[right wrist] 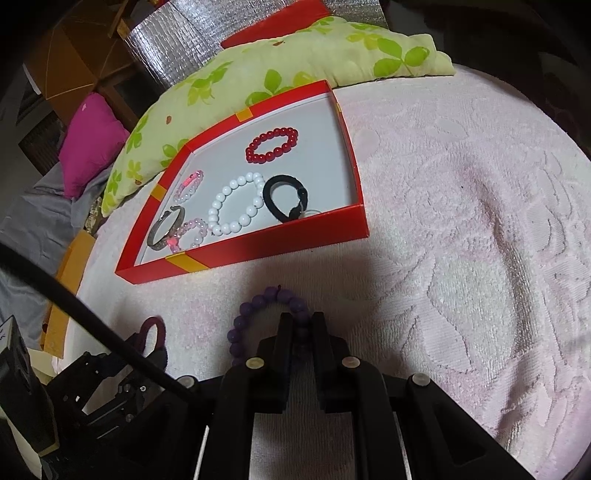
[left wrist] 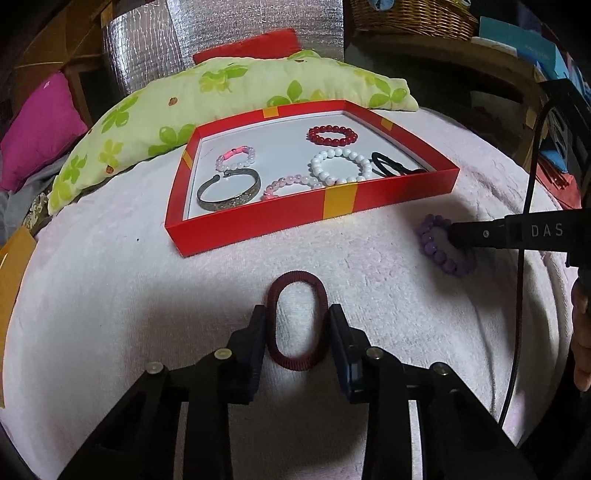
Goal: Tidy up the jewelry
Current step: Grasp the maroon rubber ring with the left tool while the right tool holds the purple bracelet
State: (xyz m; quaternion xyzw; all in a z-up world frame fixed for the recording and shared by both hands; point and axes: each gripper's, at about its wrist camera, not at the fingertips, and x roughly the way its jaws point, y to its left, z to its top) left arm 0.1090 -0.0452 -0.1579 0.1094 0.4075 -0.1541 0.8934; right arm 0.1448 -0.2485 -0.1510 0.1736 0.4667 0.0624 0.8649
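A dark red hair tie [left wrist: 297, 319] lies on the pink towel between the fingers of my left gripper [left wrist: 296, 312]; the jaws touch its sides and squeeze it into an oval. It also shows in the right wrist view [right wrist: 152, 329]. My right gripper [right wrist: 302, 320] is shut on a purple bead bracelet [right wrist: 255, 315], which also shows in the left wrist view [left wrist: 434, 251] with the right gripper [left wrist: 456, 236] on it. The red tray [left wrist: 258, 229] holds a red bead bracelet [left wrist: 331, 134], a white bead bracelet [left wrist: 340, 166], a black hair tie [left wrist: 388, 164], a silver bangle [left wrist: 229, 192] and two pink bead bracelets [left wrist: 236, 157].
A green leaf-print pillow [left wrist: 229, 92] lies behind the tray, with a magenta cushion [left wrist: 37, 125] to the left. A wicker basket [left wrist: 413, 14] stands at the back right. A black cable [left wrist: 524, 258] hangs at the right. The pink towel [right wrist: 461, 221] spreads right of the tray.
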